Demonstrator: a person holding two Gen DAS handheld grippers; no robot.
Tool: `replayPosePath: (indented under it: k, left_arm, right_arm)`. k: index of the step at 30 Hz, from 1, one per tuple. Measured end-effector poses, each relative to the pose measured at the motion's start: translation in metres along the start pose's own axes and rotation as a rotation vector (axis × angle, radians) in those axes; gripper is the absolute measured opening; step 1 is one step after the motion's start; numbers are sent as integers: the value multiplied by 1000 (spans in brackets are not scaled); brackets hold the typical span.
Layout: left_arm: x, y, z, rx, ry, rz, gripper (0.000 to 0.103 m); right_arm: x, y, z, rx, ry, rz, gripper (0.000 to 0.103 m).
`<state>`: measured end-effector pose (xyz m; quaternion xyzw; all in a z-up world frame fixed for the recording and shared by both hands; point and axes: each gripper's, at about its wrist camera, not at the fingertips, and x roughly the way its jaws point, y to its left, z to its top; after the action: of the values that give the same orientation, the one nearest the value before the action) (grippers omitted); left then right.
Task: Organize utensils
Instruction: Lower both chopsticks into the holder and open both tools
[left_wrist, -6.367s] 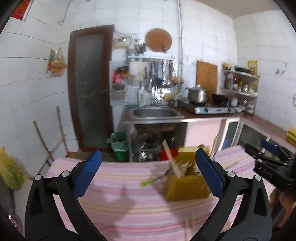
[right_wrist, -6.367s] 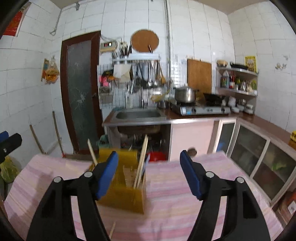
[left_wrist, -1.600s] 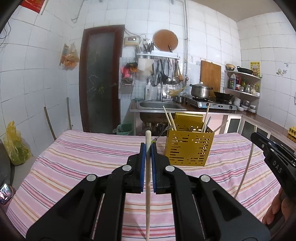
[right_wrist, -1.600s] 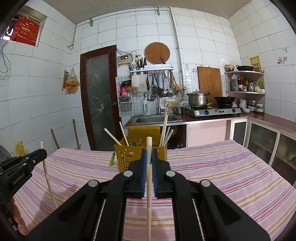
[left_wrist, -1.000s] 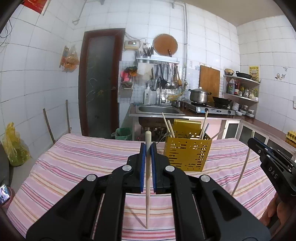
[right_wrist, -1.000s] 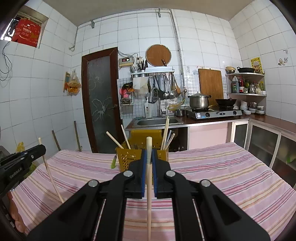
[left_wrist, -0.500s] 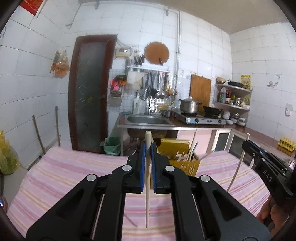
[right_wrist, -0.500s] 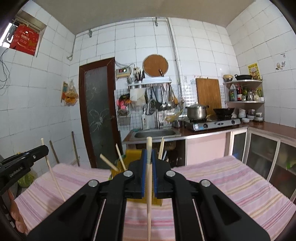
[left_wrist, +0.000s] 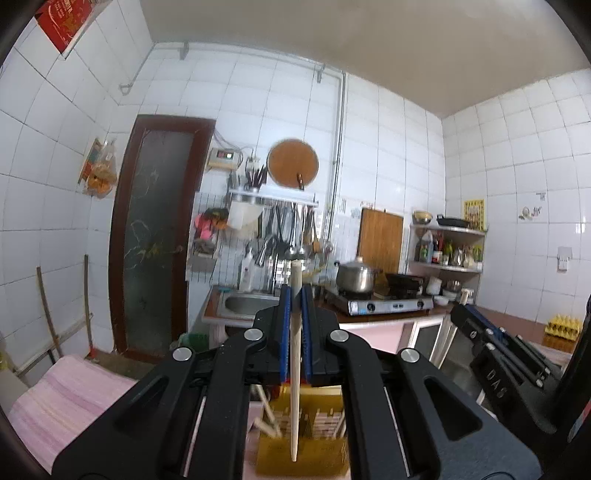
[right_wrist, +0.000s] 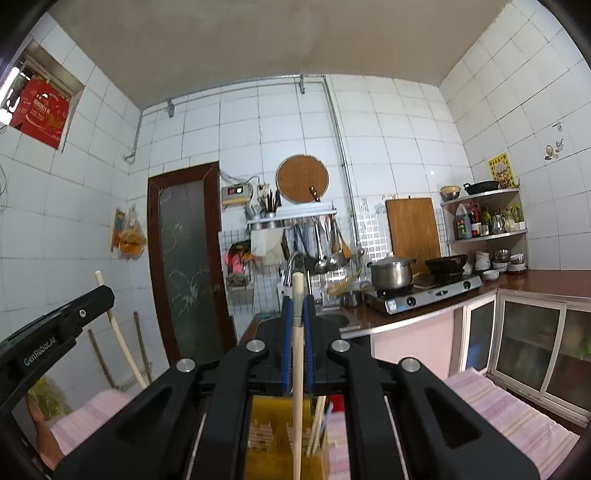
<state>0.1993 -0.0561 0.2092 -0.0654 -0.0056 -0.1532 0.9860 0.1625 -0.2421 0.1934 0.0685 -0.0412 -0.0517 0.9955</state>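
Note:
My left gripper (left_wrist: 295, 295) is shut on a pale wooden chopstick (left_wrist: 294, 373) that hangs nearly upright, its lower tip over the yellow perforated utensil holder (left_wrist: 303, 448). My right gripper (right_wrist: 296, 304) is shut on a second wooden chopstick (right_wrist: 297, 387), also upright, above the same yellow holder (right_wrist: 273, 435). Several chopsticks stand in the holder. The right gripper also shows in the left wrist view (left_wrist: 491, 350), and the left gripper in the right wrist view (right_wrist: 59, 332).
The holder stands on a table with a pink striped cloth (left_wrist: 62, 398). Behind are a sink (left_wrist: 247, 302), a stove with a pot (left_wrist: 356, 277), hanging utensils, a wall shelf (right_wrist: 484, 218), glass-door cabinets (right_wrist: 532, 354) and a brown door (left_wrist: 155, 236).
Both grippers have moved forward and tilted up, each still holding its chopstick. The yellow holder has dropped to the bottom of both views, right under the chopstick tips.

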Motion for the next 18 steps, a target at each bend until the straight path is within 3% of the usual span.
replayPosePath:
  k: [7, 18]
  left_arm:
    - [55, -7, -12, 20, -20, 2, 5]
    - [123, 12, -67, -8, 101, 32, 5]
  right_arm:
    - [51, 3, -11, 26, -13, -19, 6]
    - [97, -3, -58, 43, 18, -38, 6]
